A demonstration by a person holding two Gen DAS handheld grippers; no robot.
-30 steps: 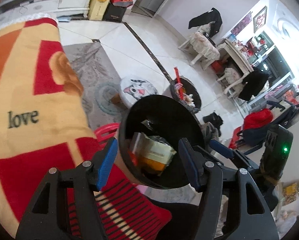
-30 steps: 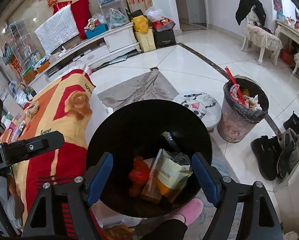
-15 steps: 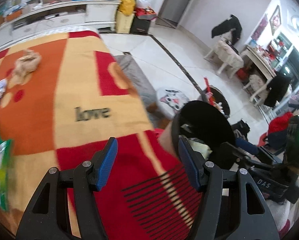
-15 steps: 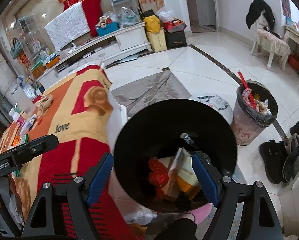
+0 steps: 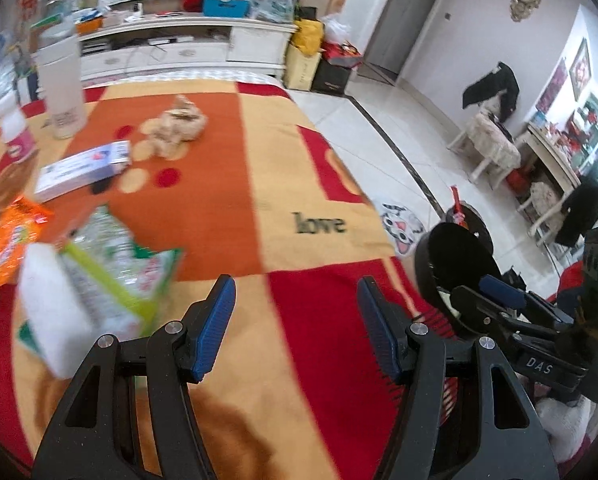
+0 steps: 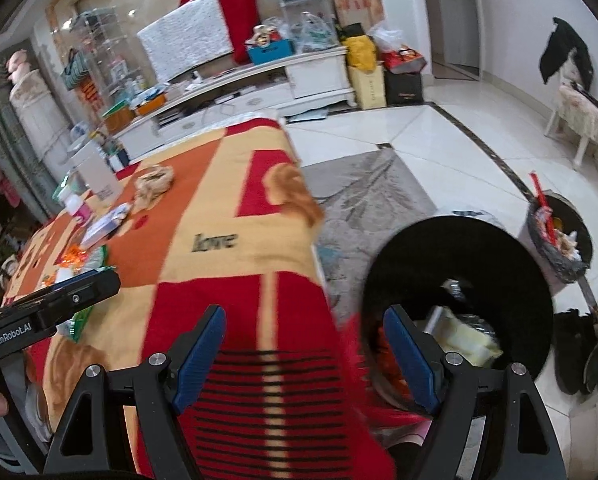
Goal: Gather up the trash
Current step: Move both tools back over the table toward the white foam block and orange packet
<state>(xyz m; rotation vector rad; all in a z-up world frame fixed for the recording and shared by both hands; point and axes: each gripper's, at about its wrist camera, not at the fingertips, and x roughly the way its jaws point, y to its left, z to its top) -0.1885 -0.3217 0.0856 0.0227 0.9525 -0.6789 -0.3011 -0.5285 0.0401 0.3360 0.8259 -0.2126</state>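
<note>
The left tongs [image 5: 293,322] are open and grip nothing; under them lies only the blanket [image 5: 239,184] with the word "love" that covers the counter. At about 9 o'clock from them, near, lies a green and white wrapper [image 5: 111,276], partly blurred, and beside it at the left edge an orange packet [image 5: 13,236]. Farther, at 10 o'clock, there is a white and blue box [image 5: 83,170], and behind it, at 11 o'clock, a crumpled beige paper [image 5: 181,124] and a tall white container [image 5: 61,92].

The right tongs [image 6: 305,356] are also open and empty, over the near edge of the blanket. At 3 o'clock from them, just beside the counter, stands the black bin [image 6: 459,300] with wrappers inside. Farther, at 2 o'clock, a second bin with a grey bag [image 6: 561,240] stands on the floor tiles [image 6: 439,140].
</note>
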